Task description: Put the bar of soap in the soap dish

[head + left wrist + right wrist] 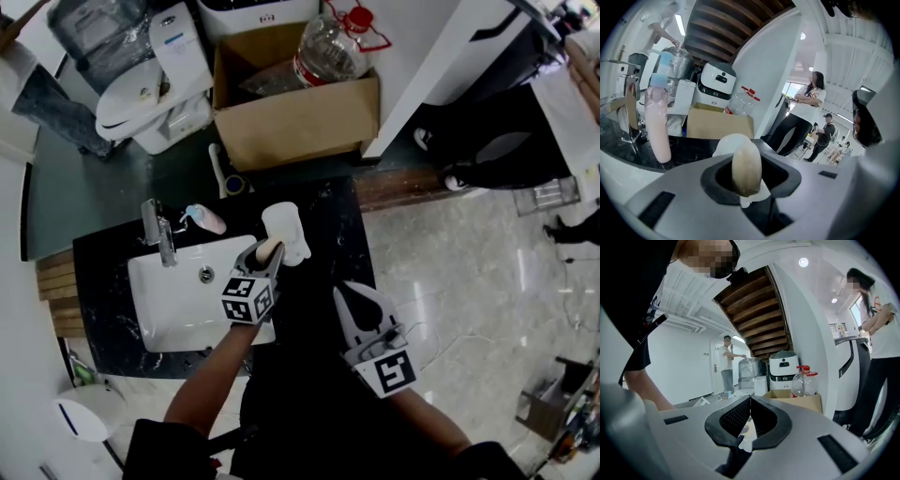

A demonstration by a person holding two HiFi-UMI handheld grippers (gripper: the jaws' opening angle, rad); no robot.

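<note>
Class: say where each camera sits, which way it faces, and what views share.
Head view: on the head, steeply down at sink; left gripper, right gripper, forearms show.
Left gripper view: on that gripper, along jaws clamping the bar of soap.
Right gripper view: on that gripper, along shut, empty jaws.
All share the cardboard box.

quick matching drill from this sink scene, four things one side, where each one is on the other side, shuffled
Things:
1. bar of soap
2. soap dish
3. pink tube
4. plastic bottle

Places:
A. in the cardboard box
B. by the faucet
C. between the jaws of the left hand-held gripper
D. on the black counter, right by the held soap

Pairs: 1-C, 2-D, 3-B, 4-A
</note>
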